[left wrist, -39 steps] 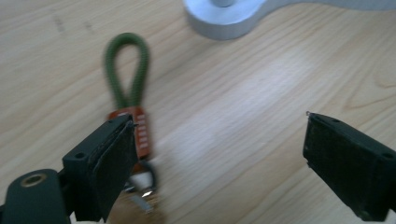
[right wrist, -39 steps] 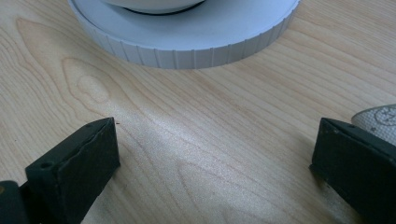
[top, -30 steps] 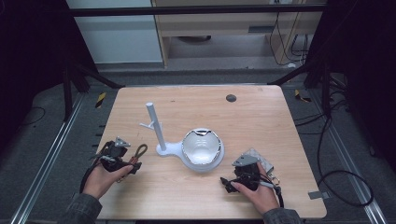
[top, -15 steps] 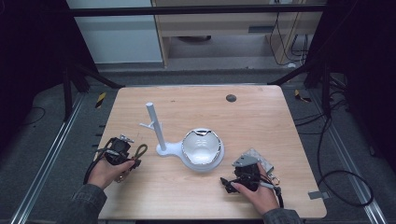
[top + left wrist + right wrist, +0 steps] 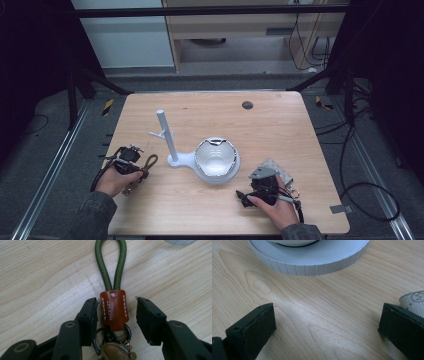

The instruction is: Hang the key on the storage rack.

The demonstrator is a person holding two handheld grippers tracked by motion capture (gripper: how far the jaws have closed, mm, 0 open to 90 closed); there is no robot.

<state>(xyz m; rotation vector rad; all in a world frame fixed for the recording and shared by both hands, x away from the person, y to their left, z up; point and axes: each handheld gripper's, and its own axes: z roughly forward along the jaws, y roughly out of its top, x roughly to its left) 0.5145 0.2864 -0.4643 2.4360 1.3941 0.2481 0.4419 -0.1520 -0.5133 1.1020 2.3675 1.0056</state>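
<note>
Both fingers of the left gripper point(image 5: 115, 315) stand either side of the keychain's brown leather tab point(image 5: 114, 310): the left one point(image 5: 88, 317) just touches its edge, the right one point(image 5: 150, 320) stays a little apart, so nothing is clamped. These jaws have just been closing, with the tab between them. Compared with a second ago, the left hand point(image 5: 117, 177) sits slightly nearer the person and lower on the table, and the keychain point(image 5: 145, 167) lies flat beneath it, its green cord loop point(image 5: 110, 265) pointing away toward the white stand point(image 5: 172, 150). Right gripper point(image 5: 260, 192) has not moved; its fingers point(image 5: 252, 327) are wide apart over bare wood, just short of the round ribbed base point(image 5: 312, 261) of the white bowl-shaped dish point(image 5: 216, 157).

Light wooden table point(image 5: 280, 130), small dark disc point(image 5: 247, 105) near its far edge. Grey carpet around it, black frame posts, cables trailing at the right, pale cabinets behind.
</note>
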